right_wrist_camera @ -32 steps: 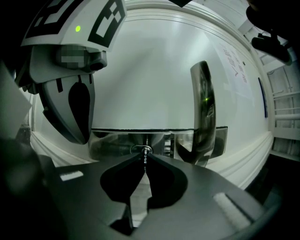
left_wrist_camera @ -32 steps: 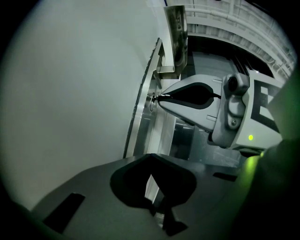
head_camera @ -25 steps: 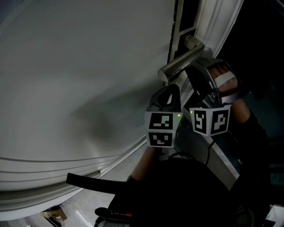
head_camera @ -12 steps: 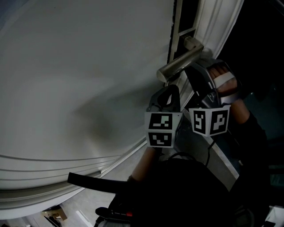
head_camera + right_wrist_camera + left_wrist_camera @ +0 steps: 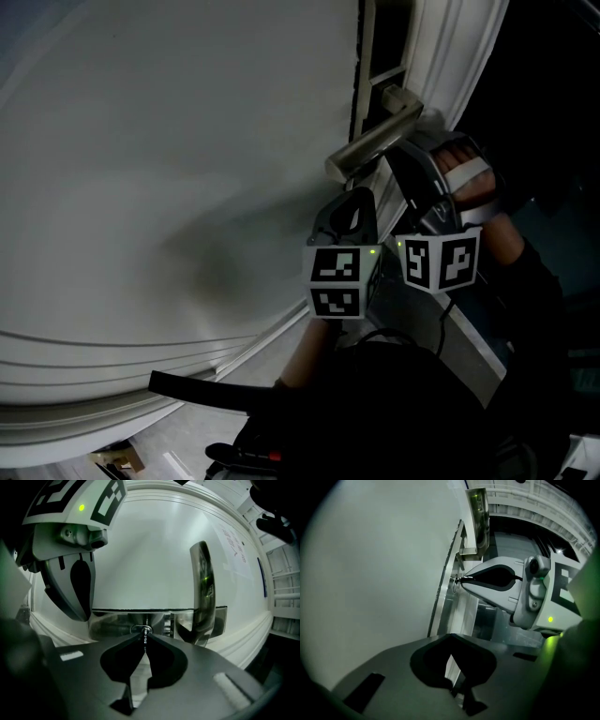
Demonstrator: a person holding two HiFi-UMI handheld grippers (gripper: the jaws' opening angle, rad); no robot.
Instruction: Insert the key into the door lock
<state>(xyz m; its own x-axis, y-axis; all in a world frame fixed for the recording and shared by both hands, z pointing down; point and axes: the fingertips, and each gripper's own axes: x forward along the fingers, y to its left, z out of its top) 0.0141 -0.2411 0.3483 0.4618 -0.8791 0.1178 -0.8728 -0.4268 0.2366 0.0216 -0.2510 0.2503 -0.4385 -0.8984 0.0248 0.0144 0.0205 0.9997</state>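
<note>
Metal key (image 5: 145,638), pinched edge-on by right tongs (image 5: 144,636) | tip at lock (image 5: 142,629), 12 o'clock of tongs, lined up for entry | left tongs (image 5: 451,636) pressed together, empty, at 10 o'clock, clear of handle (image 5: 202,588).

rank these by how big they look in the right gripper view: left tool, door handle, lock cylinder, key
1. Grey left tool, likely because it is nearest the camera.
2. Shiny metal lever door handle.
3. Round metal lock cylinder and thin metal key: both tiny, too alike to rank.
</note>
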